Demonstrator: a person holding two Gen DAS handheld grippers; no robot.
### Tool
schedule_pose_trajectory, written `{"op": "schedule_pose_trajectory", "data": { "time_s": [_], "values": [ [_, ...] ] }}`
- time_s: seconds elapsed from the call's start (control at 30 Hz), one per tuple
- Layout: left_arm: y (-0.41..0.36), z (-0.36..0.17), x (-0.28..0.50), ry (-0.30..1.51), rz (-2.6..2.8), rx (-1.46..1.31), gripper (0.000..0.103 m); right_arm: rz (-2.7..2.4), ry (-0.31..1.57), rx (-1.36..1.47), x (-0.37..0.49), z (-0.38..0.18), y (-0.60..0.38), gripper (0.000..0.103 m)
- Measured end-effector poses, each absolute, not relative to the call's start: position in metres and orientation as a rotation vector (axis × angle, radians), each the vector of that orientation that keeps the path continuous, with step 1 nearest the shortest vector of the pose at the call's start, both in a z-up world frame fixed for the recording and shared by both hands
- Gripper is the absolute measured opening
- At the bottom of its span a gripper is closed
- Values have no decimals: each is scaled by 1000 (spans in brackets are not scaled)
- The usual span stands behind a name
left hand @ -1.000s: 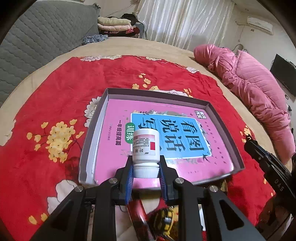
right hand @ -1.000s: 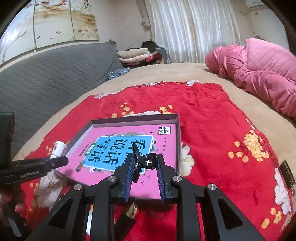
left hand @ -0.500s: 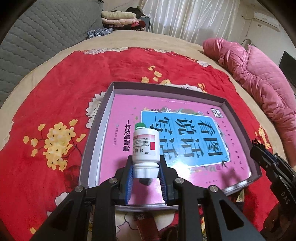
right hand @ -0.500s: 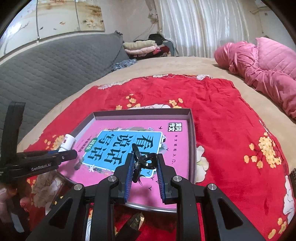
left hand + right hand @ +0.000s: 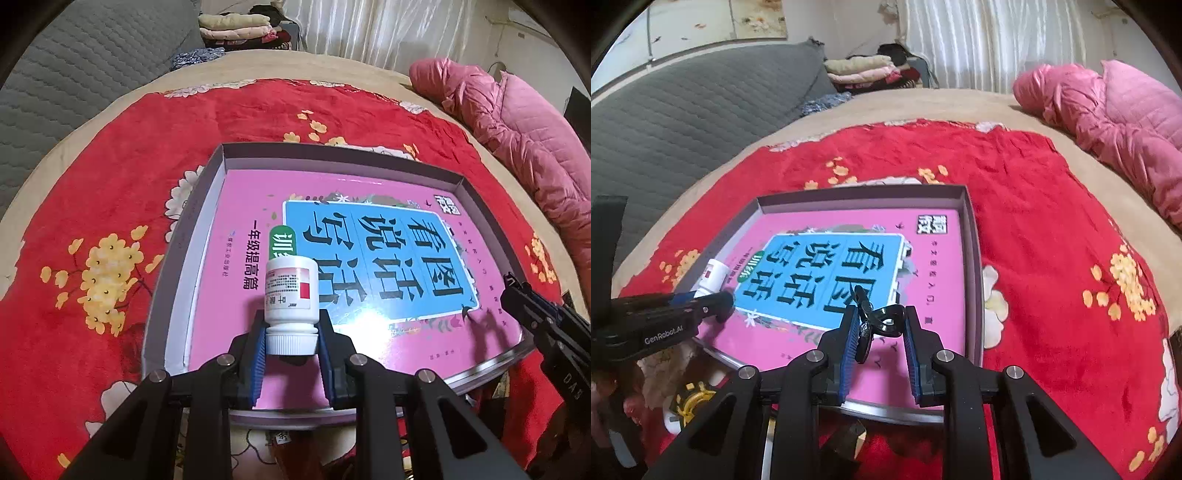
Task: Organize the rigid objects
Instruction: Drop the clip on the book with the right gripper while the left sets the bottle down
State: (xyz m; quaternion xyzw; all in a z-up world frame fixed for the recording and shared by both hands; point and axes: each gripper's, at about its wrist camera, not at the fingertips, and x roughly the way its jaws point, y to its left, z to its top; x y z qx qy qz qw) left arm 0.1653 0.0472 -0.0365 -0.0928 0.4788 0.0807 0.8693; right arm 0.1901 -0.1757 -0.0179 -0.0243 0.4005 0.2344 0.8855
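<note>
A white plastic pill bottle [image 5: 291, 295] is being held by its ribbed cap between the blue pads of the left gripper [image 5: 291, 347], above the near left part of a shallow grey tray [image 5: 332, 153]. A glossy pink book [image 5: 255, 206] is being kept flat inside, nearly filling the low walls. A small black metal clip [image 5: 882, 319] is being pinched by the right gripper [image 5: 881, 339] over the tray's near edge. Plush red flowered blanket [image 5: 1052, 240] is being left open around it.
</note>
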Motion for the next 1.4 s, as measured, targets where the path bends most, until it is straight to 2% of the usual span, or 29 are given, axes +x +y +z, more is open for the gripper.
{"op": "schedule_pose_trajectory", "data": {
  "time_s": [0.5, 1.4],
  "values": [
    [40, -41, 167, 999, 195, -121, 25, 434, 903, -108, 195, -34, -172, 25],
    [66, -41, 159, 996, 292, -132, 26, 385, 908, -235, 195, -37, -158, 25]
  ]
}}
